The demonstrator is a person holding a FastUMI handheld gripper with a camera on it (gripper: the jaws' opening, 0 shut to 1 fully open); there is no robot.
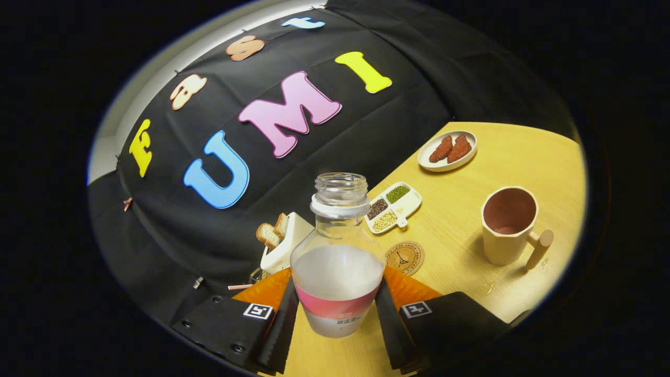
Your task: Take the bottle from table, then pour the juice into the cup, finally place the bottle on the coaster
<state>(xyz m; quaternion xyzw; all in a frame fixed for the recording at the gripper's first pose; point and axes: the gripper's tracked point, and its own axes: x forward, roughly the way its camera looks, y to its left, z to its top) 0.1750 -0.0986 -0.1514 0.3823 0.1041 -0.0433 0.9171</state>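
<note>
- Gripping the bottle [337,262], the gripper [337,314] has both fingers [282,324] pressed on its lower body, one each side at the pink label band.
- The bottle is uncapped and holds white liquid to about half its height; its neck and open mouth are clear glass with a white collar ring.
- The whole scene is tilted in the gripper view, and the bottle's base shows between the fingers over bare table [523,152]; I cannot tell if the base touches the wood.
- The coaster [404,257], round and cork-coloured, lies just beside the bottle on the cup side, flat on the table and apart from the fingers.
- The cup [509,225] stands upright well beyond the coaster, near the table's edge, its handle turned away from the bottle; its inside is brownish.
- Bare wood lies between coaster and cup, and between the cup and the plate [446,152].
- The plate, with two brown pieces on it, sits near the table's far edge by the wall.
- A divided tray [393,208] of seeds lies behind the bottle's neck, near the same far edge.
- A white box [285,246] with bread slices sits on the other side of the bottle, at the table's edge.
</note>
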